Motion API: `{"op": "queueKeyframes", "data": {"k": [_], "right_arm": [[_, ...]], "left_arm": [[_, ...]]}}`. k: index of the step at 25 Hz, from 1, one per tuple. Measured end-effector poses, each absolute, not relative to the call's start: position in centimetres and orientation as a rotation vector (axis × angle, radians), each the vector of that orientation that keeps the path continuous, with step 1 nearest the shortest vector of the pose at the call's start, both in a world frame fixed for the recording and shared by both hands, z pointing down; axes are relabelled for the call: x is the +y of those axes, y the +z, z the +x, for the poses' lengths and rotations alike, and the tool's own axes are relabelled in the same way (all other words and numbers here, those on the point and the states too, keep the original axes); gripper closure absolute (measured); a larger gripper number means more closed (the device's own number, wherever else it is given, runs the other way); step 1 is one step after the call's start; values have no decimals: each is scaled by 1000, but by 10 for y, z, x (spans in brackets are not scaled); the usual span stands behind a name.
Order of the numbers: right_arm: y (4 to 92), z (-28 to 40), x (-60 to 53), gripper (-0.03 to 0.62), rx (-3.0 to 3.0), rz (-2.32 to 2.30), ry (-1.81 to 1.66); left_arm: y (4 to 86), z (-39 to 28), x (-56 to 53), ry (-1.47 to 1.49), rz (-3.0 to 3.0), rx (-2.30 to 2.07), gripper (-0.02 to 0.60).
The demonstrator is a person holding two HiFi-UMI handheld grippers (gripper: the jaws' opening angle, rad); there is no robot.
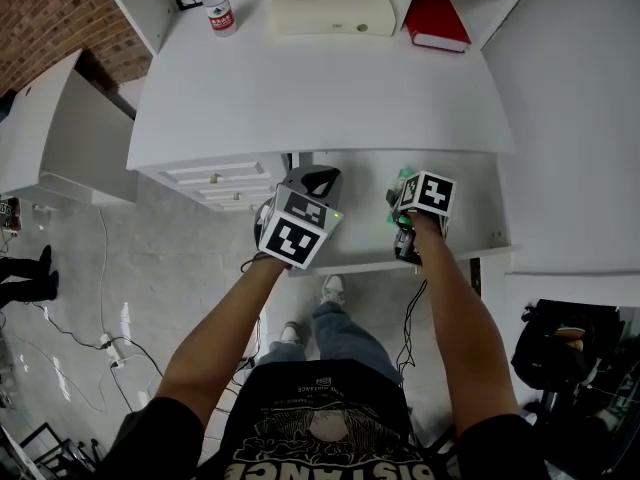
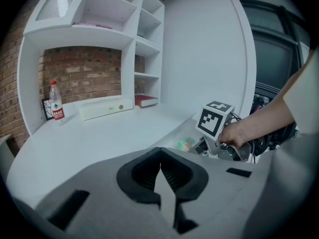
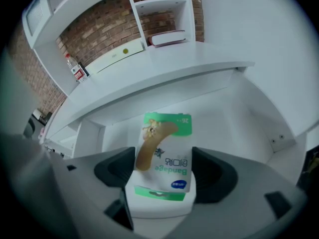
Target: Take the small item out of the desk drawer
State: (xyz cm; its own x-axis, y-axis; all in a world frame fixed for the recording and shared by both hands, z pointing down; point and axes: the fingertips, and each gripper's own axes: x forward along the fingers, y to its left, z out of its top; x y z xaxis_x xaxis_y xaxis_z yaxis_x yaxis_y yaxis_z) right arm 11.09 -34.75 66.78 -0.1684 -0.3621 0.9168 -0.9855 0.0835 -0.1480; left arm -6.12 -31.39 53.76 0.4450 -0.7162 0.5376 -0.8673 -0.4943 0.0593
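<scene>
A small white and green bandage box (image 3: 164, 158) sits between the jaws of my right gripper (image 3: 164, 171), and both pads press on its sides. In the head view that gripper (image 1: 404, 190) reaches into the open white desk drawer (image 1: 362, 218), where a green corner of the box (image 1: 403, 178) shows at its tip. Whether the box still rests on the drawer floor (image 3: 244, 128) I cannot tell. My left gripper (image 1: 322, 179) hovers over the drawer's left part, its jaws shut on nothing (image 2: 160, 177). From the left gripper view, the box (image 2: 187, 144) lies just left of the right gripper's marker cube (image 2: 215, 119).
On the desktop (image 1: 320, 88) at the back stand a water bottle (image 1: 218, 8), a flat cream device (image 1: 320, 8) and a red book (image 1: 435, 18). A stack of small drawers (image 1: 225, 183) sits left of the open one. Cables lie on the floor (image 1: 110, 348).
</scene>
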Motion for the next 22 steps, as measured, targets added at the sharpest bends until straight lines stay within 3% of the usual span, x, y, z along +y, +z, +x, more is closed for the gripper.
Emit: {"op": "queueKeyframes", "data": {"k": [22], "right_arm": [[546, 77, -353, 240, -1974, 1380, 931]], "left_arm": [[462, -98, -313, 529, 2381, -1490, 577]]}}
